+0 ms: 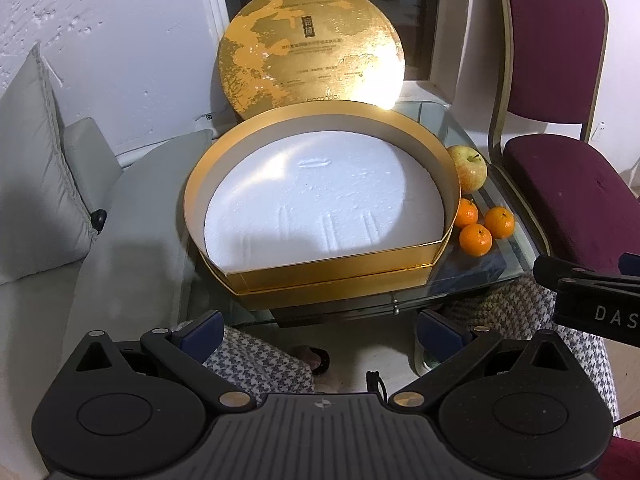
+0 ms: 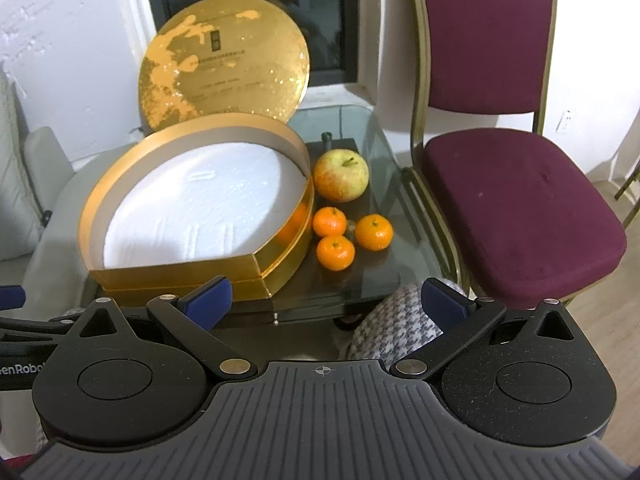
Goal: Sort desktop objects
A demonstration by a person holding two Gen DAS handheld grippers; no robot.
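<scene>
Nothing sorted yet: the gold box (image 2: 180, 276) sits empty, apple (image 2: 341, 175) and three mandarins (image 2: 335, 252) wait beside it, left gripper (image 1: 320, 330) and right gripper (image 2: 326, 298) both gape wide, empty.

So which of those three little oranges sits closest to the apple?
The orange right beside the gold box. It lies just below the apple in the right view; the other two sit farther toward the table's near edge.

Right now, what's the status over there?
Both tools open, empty: left tool, right tool. Gold box empty. Apple, three tangerines beside it on the glass table. Nothing in the way.
</scene>
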